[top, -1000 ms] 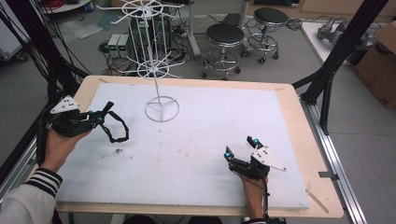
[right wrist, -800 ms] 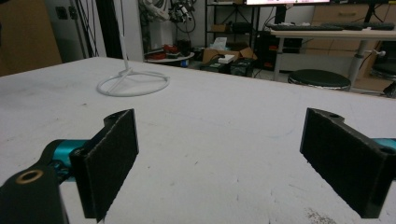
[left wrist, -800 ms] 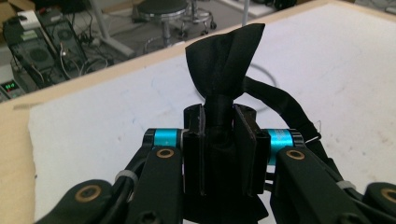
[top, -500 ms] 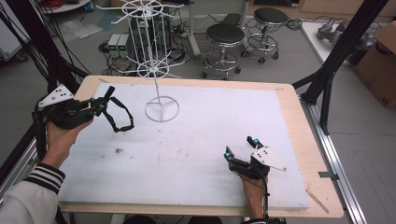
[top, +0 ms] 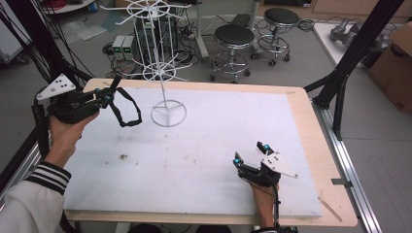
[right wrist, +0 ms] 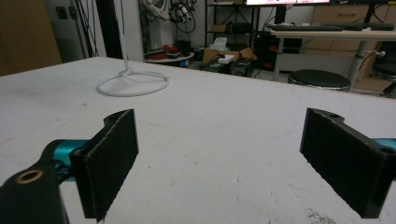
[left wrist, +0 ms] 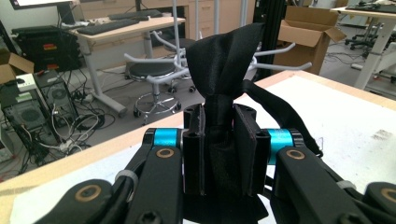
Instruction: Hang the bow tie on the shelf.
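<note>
Hang step, judged from the layout.

- Table (top: 291,121): white top, carrying the wire rack (top: 163,90) at its far-left part. Nothing else near the rack's base ring to snag on.
- Rack: tall thin pole with tiers of radial hook arms. Looks light, so treat as tippy. No side push on the pole.
- Black bow tie (left wrist: 224,60): off the table, just left of the rack, about level with the lower tier. Bow fabric sticking up past the jaw tips, strap loop (top: 127,109) dangling toward the rack's base.
- Left gripper (top: 104,94): pressed together, pinching the tie at its knot, tips aimed at the rack.
- Right gripper (top: 250,154): spread wide and holding nothing, low over the table, well to the right of the rack and nearer the person.

To do it well:
- Present the strap loop to a hook, not the bow; twist wrist so the loop hangs open and faces a hook tip.
- Come over a lower-tier arm from above and outside, then drop the loop past the upturned tip.
- Release only once the strap bears on the arm.
- Bring the right gripper to the rack's base ring if wobble starts.
</note>
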### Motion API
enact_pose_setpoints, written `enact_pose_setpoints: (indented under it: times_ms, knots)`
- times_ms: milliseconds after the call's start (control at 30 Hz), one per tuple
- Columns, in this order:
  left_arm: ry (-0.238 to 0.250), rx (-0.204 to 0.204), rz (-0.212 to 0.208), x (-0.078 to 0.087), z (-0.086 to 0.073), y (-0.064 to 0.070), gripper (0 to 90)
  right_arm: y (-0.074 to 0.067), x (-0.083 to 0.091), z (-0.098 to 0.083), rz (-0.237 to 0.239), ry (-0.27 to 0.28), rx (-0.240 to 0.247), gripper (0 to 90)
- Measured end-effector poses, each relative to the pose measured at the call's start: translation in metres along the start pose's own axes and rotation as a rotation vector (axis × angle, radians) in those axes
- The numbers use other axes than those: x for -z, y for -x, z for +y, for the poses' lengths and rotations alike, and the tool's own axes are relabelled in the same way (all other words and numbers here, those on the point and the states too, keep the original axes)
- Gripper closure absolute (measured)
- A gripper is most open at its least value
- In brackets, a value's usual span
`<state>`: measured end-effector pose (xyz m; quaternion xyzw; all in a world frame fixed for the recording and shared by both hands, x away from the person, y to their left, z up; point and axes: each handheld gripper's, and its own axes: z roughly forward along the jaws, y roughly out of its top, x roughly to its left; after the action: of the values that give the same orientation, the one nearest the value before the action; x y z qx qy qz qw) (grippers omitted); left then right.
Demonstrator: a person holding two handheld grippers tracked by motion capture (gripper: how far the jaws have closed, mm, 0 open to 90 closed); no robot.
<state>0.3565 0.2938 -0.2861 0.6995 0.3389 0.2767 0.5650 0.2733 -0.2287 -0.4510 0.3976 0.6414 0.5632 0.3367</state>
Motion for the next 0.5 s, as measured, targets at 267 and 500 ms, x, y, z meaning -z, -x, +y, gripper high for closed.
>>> enact_pose_setpoints:
  times_ms: [267, 500]
  knots:
    - [0.015, -0.024, -0.004, -0.013, 0.016, 0.006, 74.1, 0.000, 0.000, 0.000, 0.000, 0.000, 0.004, 10.5]
    - [0.025, -0.027, -0.008, -0.027, 0.023, 0.007, 74.1, 0.000, 0.000, 0.000, 0.002, 0.000, 0.005, 10.5]
